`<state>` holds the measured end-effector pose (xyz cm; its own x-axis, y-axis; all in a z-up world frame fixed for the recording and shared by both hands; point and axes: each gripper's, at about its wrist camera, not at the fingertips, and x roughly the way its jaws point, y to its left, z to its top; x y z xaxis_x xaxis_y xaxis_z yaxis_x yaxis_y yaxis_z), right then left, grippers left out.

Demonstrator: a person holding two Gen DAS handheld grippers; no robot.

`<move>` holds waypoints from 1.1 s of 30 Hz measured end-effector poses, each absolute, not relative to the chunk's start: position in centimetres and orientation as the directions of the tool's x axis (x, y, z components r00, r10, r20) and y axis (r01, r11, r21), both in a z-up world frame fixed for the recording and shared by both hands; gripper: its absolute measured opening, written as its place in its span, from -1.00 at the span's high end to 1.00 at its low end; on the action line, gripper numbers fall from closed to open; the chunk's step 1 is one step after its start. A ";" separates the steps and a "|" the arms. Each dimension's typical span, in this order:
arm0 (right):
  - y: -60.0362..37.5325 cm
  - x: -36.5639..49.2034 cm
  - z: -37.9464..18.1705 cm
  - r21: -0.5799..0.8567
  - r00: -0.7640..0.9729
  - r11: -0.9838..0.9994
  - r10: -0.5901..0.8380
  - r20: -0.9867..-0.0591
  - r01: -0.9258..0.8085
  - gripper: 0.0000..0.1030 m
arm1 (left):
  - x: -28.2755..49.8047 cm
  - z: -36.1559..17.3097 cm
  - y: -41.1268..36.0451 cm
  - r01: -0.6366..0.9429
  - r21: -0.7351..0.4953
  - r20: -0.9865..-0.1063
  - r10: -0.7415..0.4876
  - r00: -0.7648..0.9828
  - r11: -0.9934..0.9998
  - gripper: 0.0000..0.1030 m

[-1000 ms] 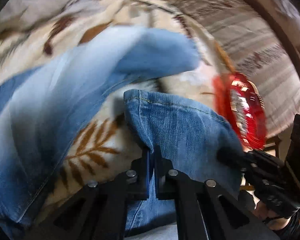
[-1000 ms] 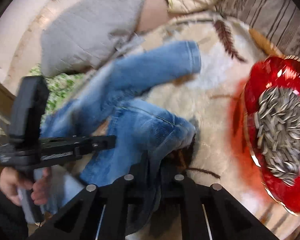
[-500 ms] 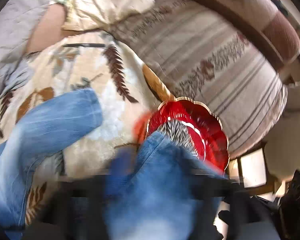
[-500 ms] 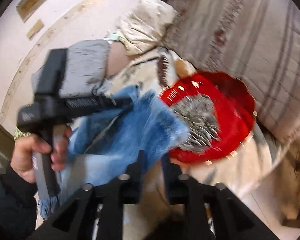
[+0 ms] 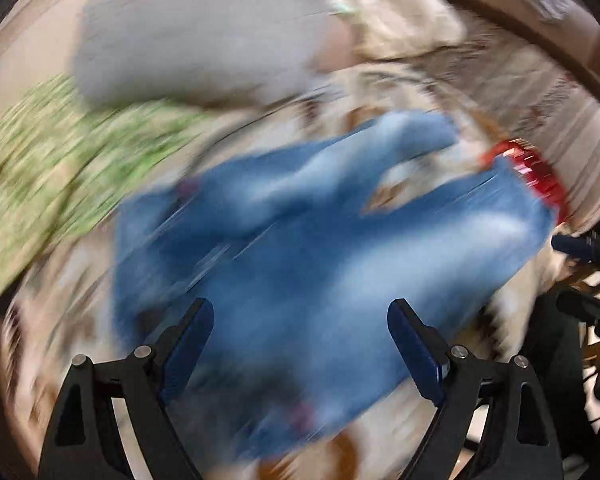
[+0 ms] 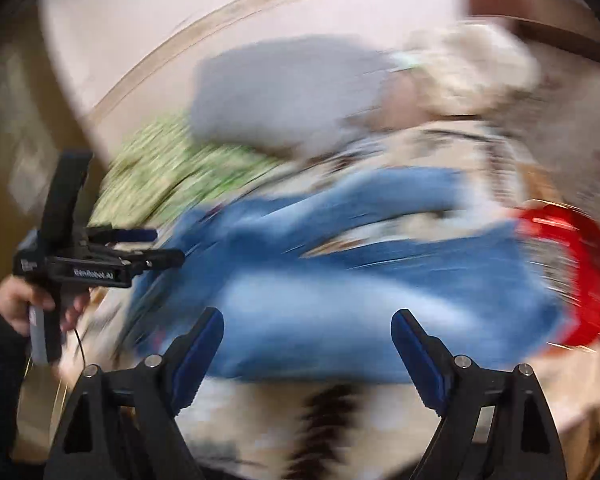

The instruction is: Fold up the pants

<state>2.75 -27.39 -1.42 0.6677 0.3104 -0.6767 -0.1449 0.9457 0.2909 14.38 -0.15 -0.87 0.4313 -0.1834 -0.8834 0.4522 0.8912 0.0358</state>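
Note:
Blue jeans (image 5: 308,248) lie spread and blurred on a leaf-patterned blanket (image 6: 340,420), with two legs reaching right. One leg's end lies against a red bowl (image 6: 580,272). My left gripper (image 5: 300,320) hovers above the jeans, open, with no cloth pinched between its blue pads (image 5: 192,332). In the right wrist view a hand holds that left gripper (image 6: 164,246) at the left. My right gripper (image 6: 304,332) is above the jeans (image 6: 360,280) too. Its jaws are opening, and its pads press on nothing.
The red bowl (image 5: 540,176) sits at the right on the blanket. A grey pillow (image 5: 200,36) and a cream pillow (image 5: 400,20) lie at the back. Green patterned cloth (image 5: 60,160) is at the left. A striped sofa back (image 5: 540,92) rises behind.
Both grippers let go of the jeans leg end they held shut, opened wide, and pulled up and back. The released leg dropped beside the red bowl.

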 end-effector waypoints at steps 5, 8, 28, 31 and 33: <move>-16.1 4.6 -4.7 0.273 0.483 0.865 0.469 -0.740 -0.421 -0.71 | 10.3 -3.4 8.6 0.327 0.035 -0.905 -0.110 0.412 0.944 -0.72; -11.0 4.9 -7.5 0.204 0.389 0.808 0.467 -0.794 -0.553 -0.71 | 8.6 -5.8 10.2 0.336 0.007 -0.906 -0.136 0.400 0.942 -0.73; -3.5 4.1 -11.3 0.151 0.241 0.639 0.484 -0.841 -0.754 0.43 | 6.4 -7.2 15.1 0.473 -0.109 -0.887 -0.300 0.351 0.874 0.70; -2.7 1.6 -11.4 0.143 0.222 0.608 0.484 -0.846 -0.781 0.37 | 4.7 -8.9 15.7 0.454 -0.101 -0.910 -0.267 0.317 0.885 0.65; -2.3 1.7 -12.6 0.126 0.213 0.618 0.444 -0.870 -0.776 0.07 | 4.8 -9.7 15.4 0.431 -0.070 -0.923 -0.222 0.313 0.900 0.42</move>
<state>1.69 -2.26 -12.59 0.2129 0.4444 -0.8702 -0.7756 0.6185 0.1261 4.81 15.39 -9.66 0.3132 -0.2216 -0.9235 0.4310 0.8997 -0.0697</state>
